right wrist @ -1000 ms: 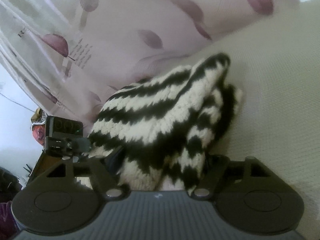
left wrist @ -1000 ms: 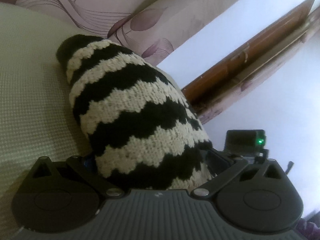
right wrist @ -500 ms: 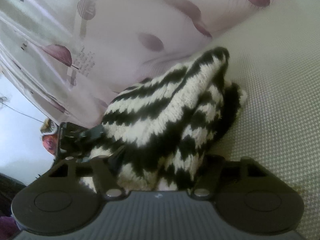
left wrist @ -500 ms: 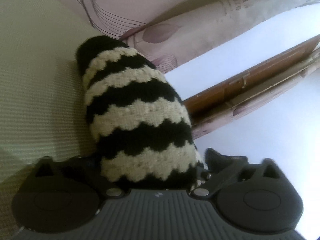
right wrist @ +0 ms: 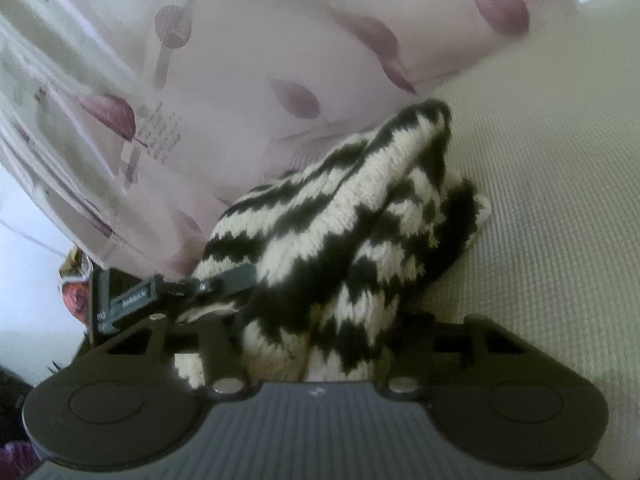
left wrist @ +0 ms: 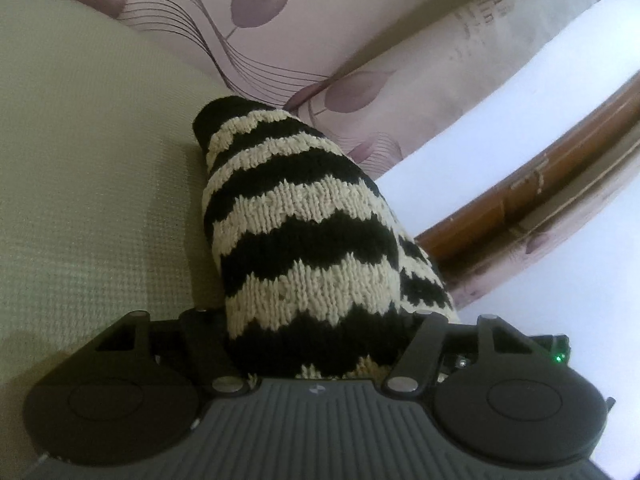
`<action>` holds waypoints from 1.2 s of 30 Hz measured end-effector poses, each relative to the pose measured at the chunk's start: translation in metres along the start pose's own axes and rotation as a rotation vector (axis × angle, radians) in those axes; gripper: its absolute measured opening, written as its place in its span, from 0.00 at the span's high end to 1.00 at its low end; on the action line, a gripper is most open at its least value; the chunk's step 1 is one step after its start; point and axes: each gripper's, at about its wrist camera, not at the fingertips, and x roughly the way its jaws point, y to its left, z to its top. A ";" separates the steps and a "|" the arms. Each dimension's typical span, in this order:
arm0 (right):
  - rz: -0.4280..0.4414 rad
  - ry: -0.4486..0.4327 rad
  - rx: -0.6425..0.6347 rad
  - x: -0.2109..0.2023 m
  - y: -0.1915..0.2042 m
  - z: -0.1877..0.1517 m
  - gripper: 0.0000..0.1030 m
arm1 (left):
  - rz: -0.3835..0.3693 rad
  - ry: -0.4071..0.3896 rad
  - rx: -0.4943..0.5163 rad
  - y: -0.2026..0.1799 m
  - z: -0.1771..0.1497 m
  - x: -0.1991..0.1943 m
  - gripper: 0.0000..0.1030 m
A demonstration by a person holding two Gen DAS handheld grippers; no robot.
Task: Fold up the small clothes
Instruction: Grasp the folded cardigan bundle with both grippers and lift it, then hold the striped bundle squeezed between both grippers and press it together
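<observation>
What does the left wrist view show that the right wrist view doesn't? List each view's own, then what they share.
Left wrist only: a brown wooden rail and smooth, even stripes on the knit.

Right wrist only: the other gripper against the knit, and the knit bunched in folds.

Both: the black-and-cream striped knit between closing jaws, the pale textured surface, and the leaf-patterned curtain.

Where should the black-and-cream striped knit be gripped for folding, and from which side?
Grip the striped knit at its near hem edge, coming in low and level from the near side of the cream surface. It lies lengthwise away from both cameras, tapering to a far tip, so the wide near end offers the most fabric. Both the left gripper and right gripper have jaws closing with the knit between them.
</observation>
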 end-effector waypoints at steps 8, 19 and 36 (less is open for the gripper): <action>0.018 -0.054 0.070 -0.011 0.006 -0.026 0.49 | 0.078 0.008 0.050 -0.013 -0.006 -0.011 0.33; -0.046 -0.055 0.033 -0.007 0.015 -0.029 0.49 | 0.153 -0.016 0.114 -0.025 -0.013 -0.008 0.30; -0.080 -0.067 0.044 -0.010 0.032 -0.042 0.49 | 0.206 -0.015 0.183 -0.039 -0.032 -0.023 0.30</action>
